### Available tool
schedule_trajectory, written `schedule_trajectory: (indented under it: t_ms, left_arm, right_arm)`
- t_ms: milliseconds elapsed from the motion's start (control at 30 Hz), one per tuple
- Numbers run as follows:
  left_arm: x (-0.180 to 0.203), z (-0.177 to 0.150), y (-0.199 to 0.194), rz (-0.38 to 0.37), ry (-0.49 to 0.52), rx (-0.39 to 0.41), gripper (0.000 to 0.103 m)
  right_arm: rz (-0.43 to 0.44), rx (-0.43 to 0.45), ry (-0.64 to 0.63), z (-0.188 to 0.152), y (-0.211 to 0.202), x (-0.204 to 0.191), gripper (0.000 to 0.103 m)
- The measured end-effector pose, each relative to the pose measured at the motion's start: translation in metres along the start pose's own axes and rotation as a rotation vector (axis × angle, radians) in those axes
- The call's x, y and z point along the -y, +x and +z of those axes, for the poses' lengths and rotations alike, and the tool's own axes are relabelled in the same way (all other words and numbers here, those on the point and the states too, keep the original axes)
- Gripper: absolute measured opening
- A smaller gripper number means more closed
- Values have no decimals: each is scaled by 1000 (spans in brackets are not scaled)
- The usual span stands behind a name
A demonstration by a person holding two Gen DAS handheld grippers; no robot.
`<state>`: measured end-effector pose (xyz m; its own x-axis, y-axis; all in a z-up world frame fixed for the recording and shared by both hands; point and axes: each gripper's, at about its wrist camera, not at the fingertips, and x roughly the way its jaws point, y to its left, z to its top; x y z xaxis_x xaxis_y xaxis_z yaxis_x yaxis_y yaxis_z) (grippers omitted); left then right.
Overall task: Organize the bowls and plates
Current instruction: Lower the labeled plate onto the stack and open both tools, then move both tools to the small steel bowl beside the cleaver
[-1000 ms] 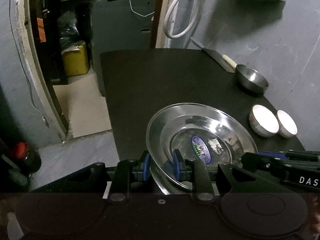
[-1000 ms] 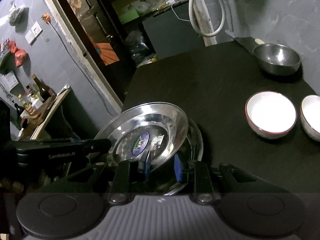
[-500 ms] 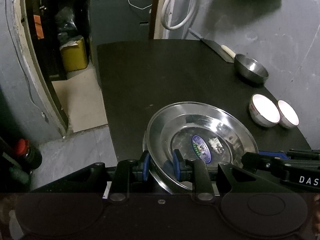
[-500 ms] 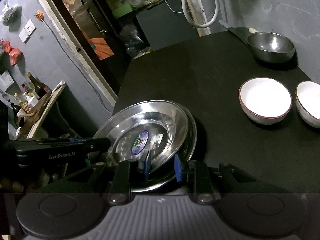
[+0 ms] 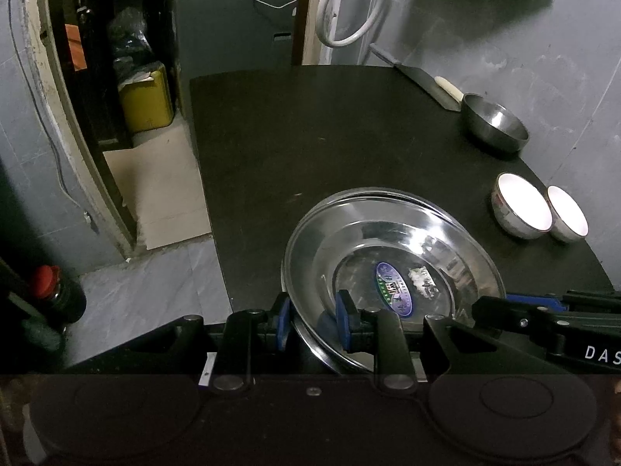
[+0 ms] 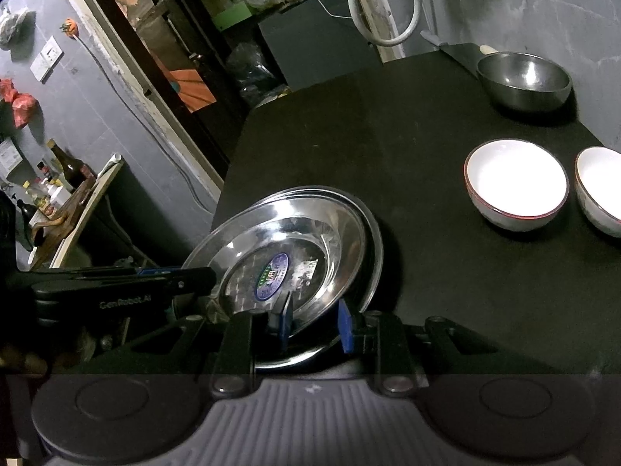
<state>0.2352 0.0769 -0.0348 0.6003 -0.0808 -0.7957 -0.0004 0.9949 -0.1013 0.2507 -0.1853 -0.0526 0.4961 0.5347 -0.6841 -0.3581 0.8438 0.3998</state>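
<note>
A steel plate (image 5: 392,252) with a blue sticker lies stacked on a second steel plate (image 6: 374,240) at the near edge of the black table (image 5: 310,136). My left gripper (image 5: 314,320) has its blue pads either side of the plate stack's near left rim, with a gap showing. My right gripper (image 6: 314,322) straddles the stack's near right rim, and its pads stand apart from the metal. Two white bowls (image 6: 516,182) (image 6: 601,190) sit side by side at the right, and a steel bowl (image 6: 524,77) stands beyond them.
A knife (image 5: 423,81) lies at the table's far right by the grey wall. A white hose (image 5: 349,7) hangs behind. Left of the table are a doorway, a yellow canister (image 5: 145,97) and a red-capped bottle (image 5: 54,291) on the floor.
The top plate has come down from a tilt and now lies nearly flush on the lower plate. Both grippers' pads have widened around the rims.
</note>
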Motion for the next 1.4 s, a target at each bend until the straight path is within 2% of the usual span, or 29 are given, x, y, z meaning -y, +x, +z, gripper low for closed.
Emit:
schedule_trajectory:
  t_ms: [600, 967, 1033, 1200, 1400]
  left_arm:
    - [4, -1, 6, 26, 14, -16, 30]
    - [6, -3, 9, 35, 19, -27, 31]
    - [6, -3, 10, 36, 16, -29, 34]
    - [7, -3, 8, 46, 3, -17, 58]
    - [10, 2, 7, 63, 0, 11, 75]
  right_arm:
    - [-20, -9, -51, -1, 4, -8, 30]
    - [-30, -13, -94, 0, 5, -14, 36]
    - [-31, -13, -99, 0, 5, -14, 38]
    - [-40, -6, -106, 0, 4, -14, 48]
    - [-39, 2, -109, 1, 2, -10, 57]
